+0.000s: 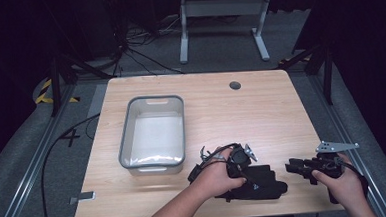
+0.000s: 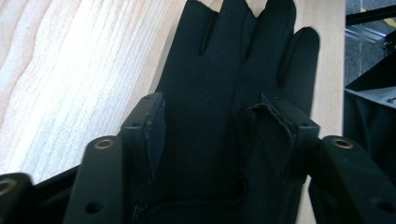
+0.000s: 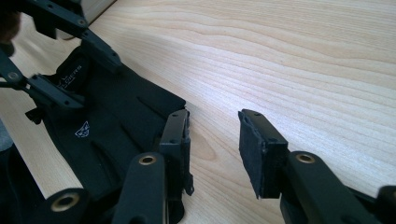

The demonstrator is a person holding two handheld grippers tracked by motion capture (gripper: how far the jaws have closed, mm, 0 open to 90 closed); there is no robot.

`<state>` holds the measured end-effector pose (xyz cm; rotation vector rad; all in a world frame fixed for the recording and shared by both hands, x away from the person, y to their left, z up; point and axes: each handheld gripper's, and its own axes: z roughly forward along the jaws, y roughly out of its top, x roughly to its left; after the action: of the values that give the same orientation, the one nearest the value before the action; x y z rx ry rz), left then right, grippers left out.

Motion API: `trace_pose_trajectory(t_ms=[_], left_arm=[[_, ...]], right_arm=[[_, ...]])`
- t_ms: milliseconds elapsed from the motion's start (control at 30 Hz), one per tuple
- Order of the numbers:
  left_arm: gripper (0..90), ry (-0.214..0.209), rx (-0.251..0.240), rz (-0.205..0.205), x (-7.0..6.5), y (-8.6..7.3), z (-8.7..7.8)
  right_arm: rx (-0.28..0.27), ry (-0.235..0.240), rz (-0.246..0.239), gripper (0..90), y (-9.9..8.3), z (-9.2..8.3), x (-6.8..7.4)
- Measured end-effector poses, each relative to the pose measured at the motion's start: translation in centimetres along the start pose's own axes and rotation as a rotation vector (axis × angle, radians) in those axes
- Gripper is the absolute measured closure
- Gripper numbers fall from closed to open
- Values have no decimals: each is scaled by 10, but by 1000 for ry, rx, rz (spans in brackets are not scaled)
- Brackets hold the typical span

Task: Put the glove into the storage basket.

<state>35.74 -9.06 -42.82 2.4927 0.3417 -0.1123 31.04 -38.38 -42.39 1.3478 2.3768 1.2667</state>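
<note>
A black glove [image 1: 265,185] lies flat on the wooden table [image 1: 231,111] near its front edge, fingers pointing right. My left gripper [image 1: 244,168] hovers low over its cuff end. In the left gripper view the glove [image 2: 224,56] spreads beneath my open left gripper [image 2: 219,107], whose pads stand apart on either side without pressing it. My right gripper [image 1: 291,166] is just right of the glove and open. In the right gripper view its jaws [image 3: 215,126] frame bare wood, the left one beside the fingertips of the glove [image 3: 116,126].
A grey plastic bin [image 1: 125,137] stands on the left half of the table, close to the left hand. A round cable hole [image 1: 235,85] sits near the far edge. The table's front edge runs just under the glove.
</note>
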Motion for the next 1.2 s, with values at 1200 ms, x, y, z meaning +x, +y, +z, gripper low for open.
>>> trace_pose_trajectory(t_ms=[1200], left_arm=[[358, 94, 102, 80, -14, -2, 19]], right_arm=[[1, 48, -9, 616, 3, 6, 11]])
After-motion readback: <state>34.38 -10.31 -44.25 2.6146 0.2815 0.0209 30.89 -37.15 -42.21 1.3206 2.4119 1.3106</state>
